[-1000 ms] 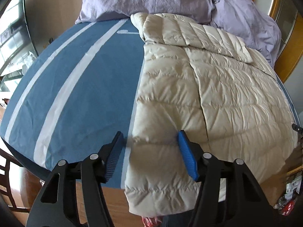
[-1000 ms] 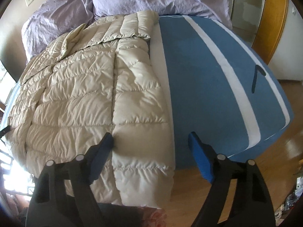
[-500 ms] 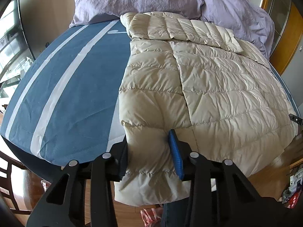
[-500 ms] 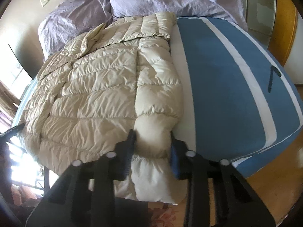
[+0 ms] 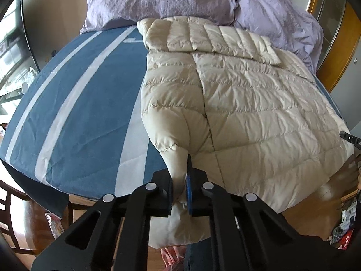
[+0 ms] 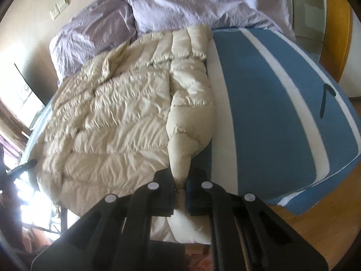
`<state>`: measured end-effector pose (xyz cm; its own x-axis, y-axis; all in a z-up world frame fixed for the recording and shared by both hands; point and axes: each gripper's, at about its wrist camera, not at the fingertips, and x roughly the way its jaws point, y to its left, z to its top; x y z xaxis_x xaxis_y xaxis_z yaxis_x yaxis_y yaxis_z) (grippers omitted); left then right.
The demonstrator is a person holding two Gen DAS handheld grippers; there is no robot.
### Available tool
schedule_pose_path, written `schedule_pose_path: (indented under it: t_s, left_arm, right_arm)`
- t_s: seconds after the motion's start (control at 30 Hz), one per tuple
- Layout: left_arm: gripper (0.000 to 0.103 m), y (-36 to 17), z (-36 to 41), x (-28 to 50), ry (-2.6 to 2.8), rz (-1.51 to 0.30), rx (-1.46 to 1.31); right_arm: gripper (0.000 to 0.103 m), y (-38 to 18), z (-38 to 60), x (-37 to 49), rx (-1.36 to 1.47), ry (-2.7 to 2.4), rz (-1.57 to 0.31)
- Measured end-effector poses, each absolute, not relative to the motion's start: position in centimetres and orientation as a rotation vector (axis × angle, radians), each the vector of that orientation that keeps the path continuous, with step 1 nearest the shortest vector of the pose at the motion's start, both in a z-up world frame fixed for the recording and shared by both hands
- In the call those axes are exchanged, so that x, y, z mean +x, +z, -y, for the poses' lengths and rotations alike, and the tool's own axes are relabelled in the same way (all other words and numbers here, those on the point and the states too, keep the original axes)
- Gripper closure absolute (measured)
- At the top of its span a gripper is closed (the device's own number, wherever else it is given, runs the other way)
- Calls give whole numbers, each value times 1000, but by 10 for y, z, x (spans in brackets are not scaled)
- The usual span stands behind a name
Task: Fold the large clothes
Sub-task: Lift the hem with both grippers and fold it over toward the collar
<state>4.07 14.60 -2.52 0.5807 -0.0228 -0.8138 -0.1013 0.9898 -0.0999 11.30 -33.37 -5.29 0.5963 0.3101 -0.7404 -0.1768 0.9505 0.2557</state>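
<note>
A cream quilted down jacket (image 5: 248, 103) lies spread on a blue bed cover with white stripes (image 5: 74, 113); its hem hangs over the near edge. My left gripper (image 5: 180, 180) is shut on the jacket's near left corner, the fabric bunched between the jaws. In the right wrist view the jacket (image 6: 117, 117) fills the left half, and my right gripper (image 6: 180, 185) is shut on its near right corner, pinching a puffed fold. The bed cover (image 6: 266, 113) lies to the right there. The other gripper's tip (image 5: 349, 137) shows at the right edge of the left wrist view.
Lilac pillows (image 5: 162, 0) and a lilac duvet (image 5: 282, 18) lie at the head of the bed. A wooden door frame (image 5: 338, 52) stands at the right. The wooden floor (image 6: 315, 225) lies below the bed's near edge. A dark chair (image 5: 9, 203) stands at the lower left.
Both grippers were open over the jacket's near corners. They moved in and closed, and each now pinches a bunched fold of the hem.
</note>
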Motion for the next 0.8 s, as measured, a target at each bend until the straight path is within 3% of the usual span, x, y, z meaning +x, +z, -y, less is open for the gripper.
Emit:
schedule_pose_path:
  t_s: [0.53,0.8]
  left_arm:
    - [98,66,-168,111,116,-730,-206]
    - [98,74,-176,185,165,-734,-217]
  right_arm:
    - [98,32,309,186,151,256,-689]
    - [98,38,303,268,210,227,-695]
